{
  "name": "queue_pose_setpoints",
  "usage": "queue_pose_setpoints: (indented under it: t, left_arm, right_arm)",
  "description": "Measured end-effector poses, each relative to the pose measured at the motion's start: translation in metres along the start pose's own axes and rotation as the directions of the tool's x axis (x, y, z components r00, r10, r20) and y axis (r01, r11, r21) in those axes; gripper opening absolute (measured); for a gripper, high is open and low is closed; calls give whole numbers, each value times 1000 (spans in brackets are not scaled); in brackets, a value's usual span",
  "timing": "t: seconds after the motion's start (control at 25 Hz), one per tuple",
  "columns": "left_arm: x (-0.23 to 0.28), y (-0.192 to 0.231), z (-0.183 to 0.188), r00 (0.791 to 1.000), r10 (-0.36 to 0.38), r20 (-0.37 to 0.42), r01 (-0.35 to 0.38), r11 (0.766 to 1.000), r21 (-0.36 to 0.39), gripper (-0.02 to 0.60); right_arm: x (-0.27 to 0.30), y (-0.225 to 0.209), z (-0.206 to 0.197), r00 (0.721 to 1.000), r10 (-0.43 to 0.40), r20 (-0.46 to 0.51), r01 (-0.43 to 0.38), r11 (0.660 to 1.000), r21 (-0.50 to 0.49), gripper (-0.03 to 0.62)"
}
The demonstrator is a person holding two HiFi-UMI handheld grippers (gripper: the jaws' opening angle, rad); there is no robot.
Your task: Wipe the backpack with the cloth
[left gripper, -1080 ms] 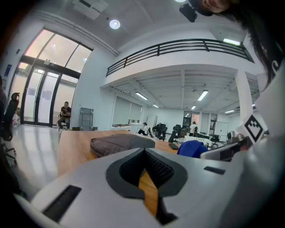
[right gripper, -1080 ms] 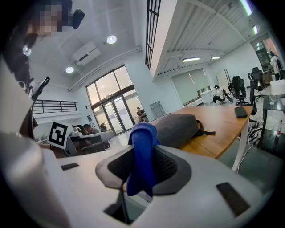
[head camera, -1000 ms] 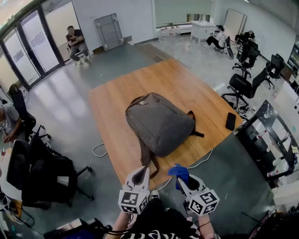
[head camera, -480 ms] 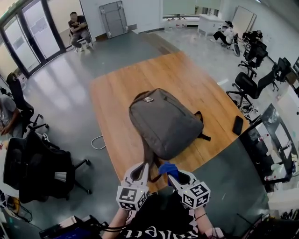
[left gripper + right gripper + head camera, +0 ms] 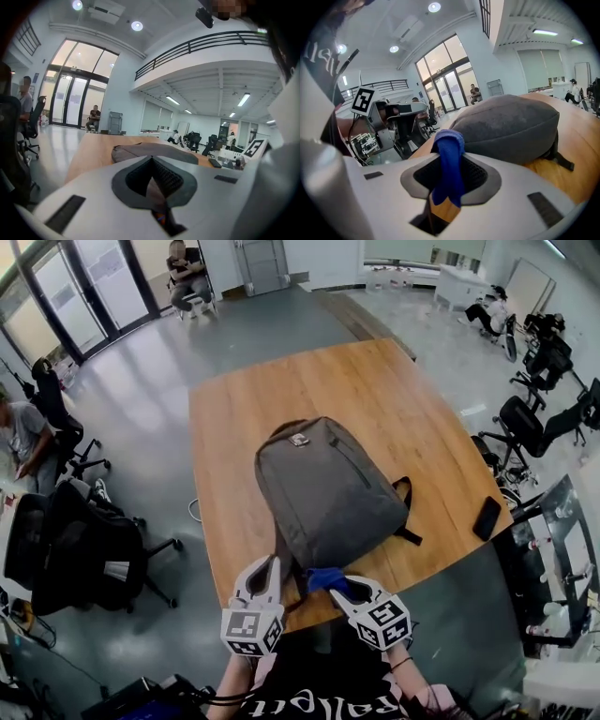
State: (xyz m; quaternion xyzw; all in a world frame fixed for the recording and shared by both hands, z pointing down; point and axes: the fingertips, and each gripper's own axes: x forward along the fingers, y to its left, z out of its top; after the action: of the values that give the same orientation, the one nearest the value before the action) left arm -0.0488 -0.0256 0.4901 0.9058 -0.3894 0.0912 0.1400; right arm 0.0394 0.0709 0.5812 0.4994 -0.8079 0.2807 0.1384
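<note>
A grey backpack [image 5: 328, 488] lies flat on the wooden table [image 5: 394, 399], its handle end far from me. My right gripper [image 5: 339, 583] is shut on a blue cloth [image 5: 323, 577], which sits at the backpack's near bottom edge. In the right gripper view the blue cloth [image 5: 449, 159] sticks up between the jaws of the right gripper [image 5: 447, 176], just before the backpack [image 5: 511, 124]. My left gripper [image 5: 266, 568] is shut, with its tip beside the backpack's dangling strap [image 5: 281, 554]. The left gripper view shows the left gripper [image 5: 151, 164] closed and the backpack [image 5: 154, 150] beyond it.
A black phone [image 5: 487, 517] lies near the table's right edge. Black office chairs [image 5: 84, 549] stand to the left, more chairs [image 5: 530, 423] to the right. A white cable [image 5: 193, 512] loops on the floor. A glass desk [image 5: 553, 549] sits at the right. People sit far off.
Both grippers have moved forward to the backpack's near end. The blue cloth now reaches the bag's bottom edge. The view has shifted closer over the table.
</note>
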Motion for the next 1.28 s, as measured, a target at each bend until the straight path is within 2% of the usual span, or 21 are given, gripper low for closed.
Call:
queue_pose_setpoints:
  t: [0.16, 0.36, 0.6, 0.88, 1.28]
  left_arm:
    - [22, -14, 6, 997, 75, 16, -75, 997, -3, -2]
    - [37, -40, 2, 993, 117, 4, -117, 993, -2, -2]
    - [58, -67, -9, 987, 158, 3, -158, 987, -16, -2]
    - [64, -63, 2, 979, 206, 16, -205, 978, -22, -2]
    - [63, -62, 4, 973, 231, 5, -230, 972, -43, -2]
  right_arm:
    - [-11, -36, 4, 998, 53, -23, -54, 998, -30, 117]
    - [-32, -88, 3, 998, 49, -25, -49, 999, -10, 117]
    - [-61, -159, -3, 1000, -1, -13, 1, 1000, 13, 117]
    - [-78, -216, 10, 996, -84, 5, 84, 996, 40, 117]
    - [-109, -260, 12, 985, -172, -11, 172, 985, 30, 117]
